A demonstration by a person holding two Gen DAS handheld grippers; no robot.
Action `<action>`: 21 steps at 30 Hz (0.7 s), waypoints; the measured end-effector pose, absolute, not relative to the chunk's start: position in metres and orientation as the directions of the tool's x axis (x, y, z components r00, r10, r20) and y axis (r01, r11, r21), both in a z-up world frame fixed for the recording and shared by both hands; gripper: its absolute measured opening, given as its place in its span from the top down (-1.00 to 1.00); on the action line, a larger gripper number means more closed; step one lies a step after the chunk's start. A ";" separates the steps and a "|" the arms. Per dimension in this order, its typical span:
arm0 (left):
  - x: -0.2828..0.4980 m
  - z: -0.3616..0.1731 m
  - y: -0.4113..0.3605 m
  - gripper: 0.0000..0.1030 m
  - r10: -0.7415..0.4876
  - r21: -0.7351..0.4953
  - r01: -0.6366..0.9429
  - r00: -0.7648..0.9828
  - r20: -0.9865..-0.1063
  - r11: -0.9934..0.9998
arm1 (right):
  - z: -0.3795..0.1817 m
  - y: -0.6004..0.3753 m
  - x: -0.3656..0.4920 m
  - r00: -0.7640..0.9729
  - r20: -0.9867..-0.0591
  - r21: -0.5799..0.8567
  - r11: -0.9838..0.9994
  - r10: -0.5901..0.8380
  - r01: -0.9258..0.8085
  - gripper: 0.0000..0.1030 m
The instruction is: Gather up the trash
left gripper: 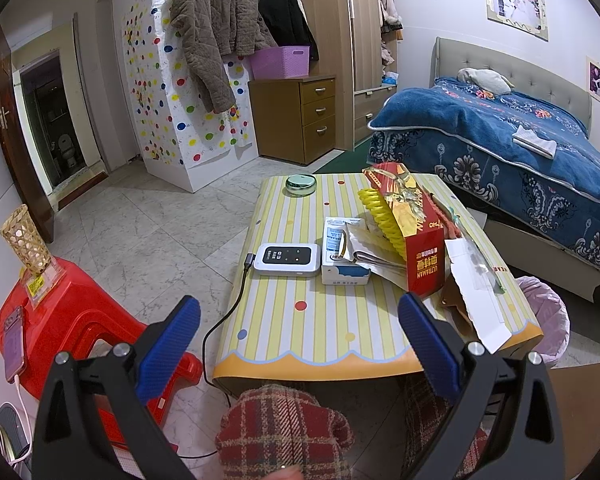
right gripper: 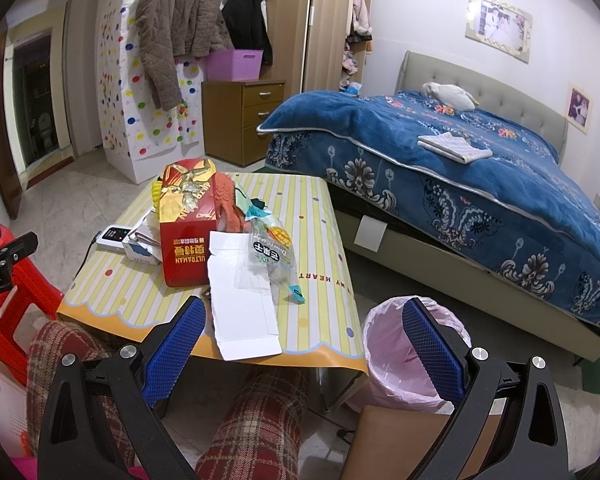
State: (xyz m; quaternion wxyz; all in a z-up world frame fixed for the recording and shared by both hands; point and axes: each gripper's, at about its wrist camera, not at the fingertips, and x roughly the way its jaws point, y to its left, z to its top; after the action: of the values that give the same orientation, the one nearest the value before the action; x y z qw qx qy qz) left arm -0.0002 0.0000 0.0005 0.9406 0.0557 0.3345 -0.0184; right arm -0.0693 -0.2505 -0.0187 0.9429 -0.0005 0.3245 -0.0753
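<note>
Tongs wide, empty, trash waiting on table [right gripper: 320, 216].
Flattened white carton [right gripper: 242, 300], light and floppy, at twelve o'clock of right gripper [right gripper: 304, 344]: pinch its overhanging edge; left gripper [left gripper: 300, 344] idle.

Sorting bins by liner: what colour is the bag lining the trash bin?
Pale pink liner, clearest in the right wrist view.
</note>
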 end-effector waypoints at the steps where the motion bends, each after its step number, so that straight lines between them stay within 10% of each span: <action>1: 0.000 0.000 0.000 -0.87 0.003 0.092 0.072 0.776 -0.631 0.993 | -0.019 -0.251 -0.069 0.778 -0.611 -0.049 0.989 -0.143 0.143 -0.89; 21: 0.000 0.000 0.000 -0.87 0.003 0.093 0.072 0.777 -0.630 0.993 | -0.020 -0.251 -0.070 0.778 -0.612 -0.048 0.989 -0.142 0.142 -0.89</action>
State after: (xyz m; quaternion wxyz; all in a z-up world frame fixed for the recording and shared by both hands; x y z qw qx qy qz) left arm -0.0004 0.0000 0.0004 0.9408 0.0557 0.3338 -0.0183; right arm -0.0700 -0.2514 -0.0202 0.9429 0.0002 0.3244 -0.0753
